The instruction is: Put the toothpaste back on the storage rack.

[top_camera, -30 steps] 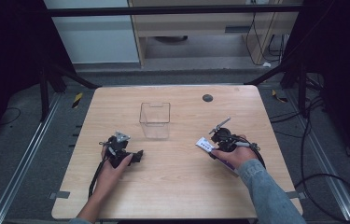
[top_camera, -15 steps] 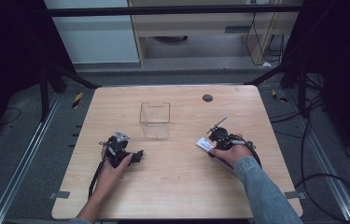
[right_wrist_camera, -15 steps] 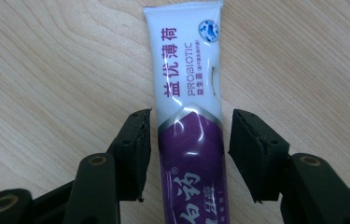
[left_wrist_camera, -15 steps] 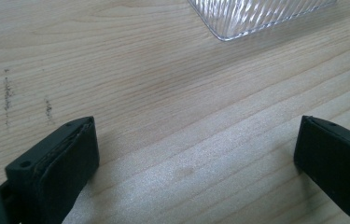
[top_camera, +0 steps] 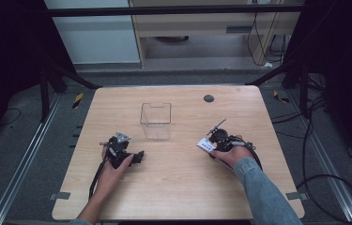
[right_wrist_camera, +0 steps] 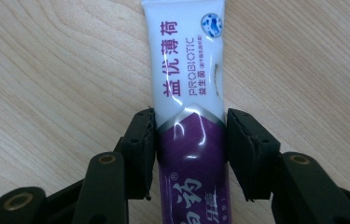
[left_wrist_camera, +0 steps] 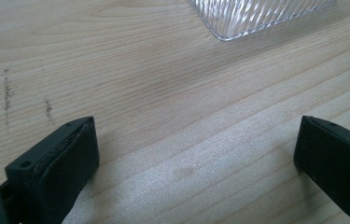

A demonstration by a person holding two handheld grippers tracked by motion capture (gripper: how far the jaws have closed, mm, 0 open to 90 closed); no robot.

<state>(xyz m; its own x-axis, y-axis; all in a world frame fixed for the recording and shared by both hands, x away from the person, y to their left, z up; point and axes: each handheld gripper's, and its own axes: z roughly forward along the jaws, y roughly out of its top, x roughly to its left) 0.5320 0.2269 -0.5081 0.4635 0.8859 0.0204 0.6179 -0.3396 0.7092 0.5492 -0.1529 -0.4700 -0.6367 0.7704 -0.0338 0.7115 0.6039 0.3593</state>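
Note:
A white and purple toothpaste tube (right_wrist_camera: 189, 70) lies flat on the wooden table (top_camera: 173, 187). My right gripper (right_wrist_camera: 191, 126) straddles it. Its jaws have just been closing with the tube between them, and both pads now sit against the tube's sides. From above, the tube's white end (top_camera: 205, 144) pokes out to the left of the right gripper (top_camera: 212, 144). My left gripper (top_camera: 138, 156) rests on the table at the left, open, with bare wood between its jaws (left_wrist_camera: 196, 140). A clear plastic box (top_camera: 156, 121) stands upright between the two hands, and its ribbed corner (left_wrist_camera: 256, 14) shows ahead of the left gripper.
A small black disc (top_camera: 208, 98) lies near the table's far edge. Cables trail from both grippers toward the front edge. Dark floor, metal rails and a desk frame surround the table.
The right hand has edged slightly toward the tube and its jaws have narrowed around it. The left hand and the box are where they were.

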